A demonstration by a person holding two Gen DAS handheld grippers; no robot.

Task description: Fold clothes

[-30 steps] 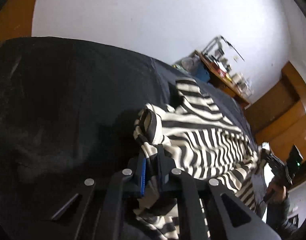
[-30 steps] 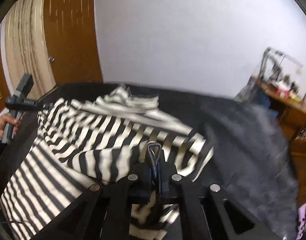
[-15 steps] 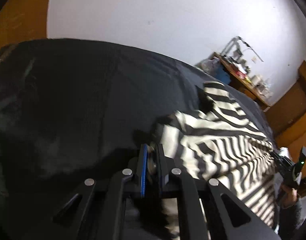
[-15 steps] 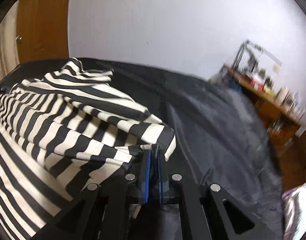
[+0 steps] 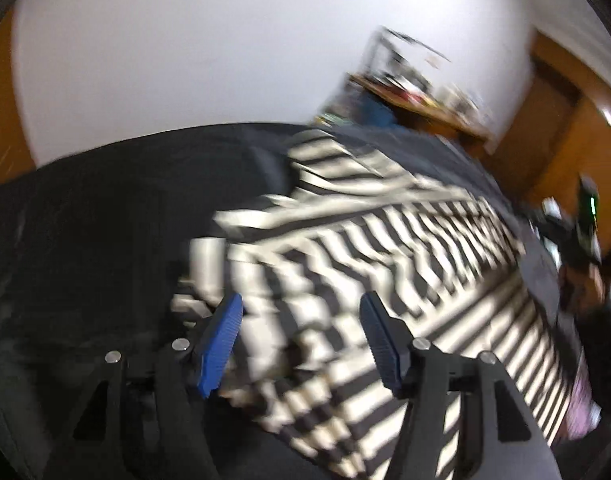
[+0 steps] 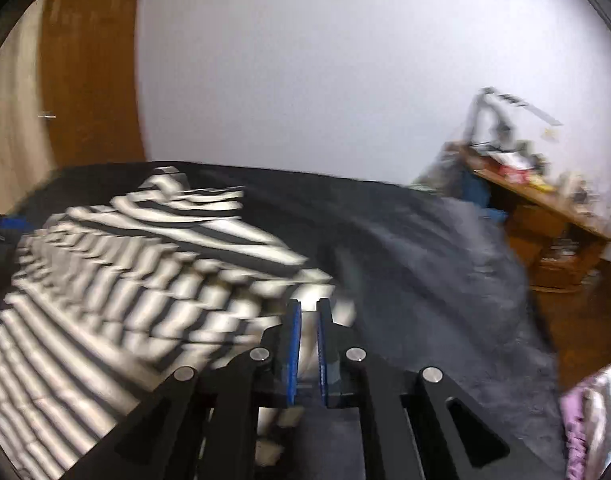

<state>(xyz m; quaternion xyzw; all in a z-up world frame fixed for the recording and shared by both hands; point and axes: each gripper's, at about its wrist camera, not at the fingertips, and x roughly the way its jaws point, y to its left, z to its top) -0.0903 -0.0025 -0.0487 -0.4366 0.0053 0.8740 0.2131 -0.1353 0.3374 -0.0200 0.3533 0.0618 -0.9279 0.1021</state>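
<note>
My left gripper (image 5: 301,316), clenched on cloth a moment ago, now gapes wide over the striped shirt (image 5: 385,264). My right gripper (image 6: 307,312) has eased to a narrow gap, its hold uncertain. The soft black-and-white shirt sprawls rumpled across the dark bedspread (image 6: 425,248).

White wall (image 6: 325,72) ahead of the claw, dark bedcover (image 6: 425,248) spread below it, cluttered wooden desk (image 6: 545,200) far right, brown wooden door (image 6: 89,64) up left, pale curtain (image 6: 13,128) at far left, wooden cabinets (image 5: 577,148) right.
</note>
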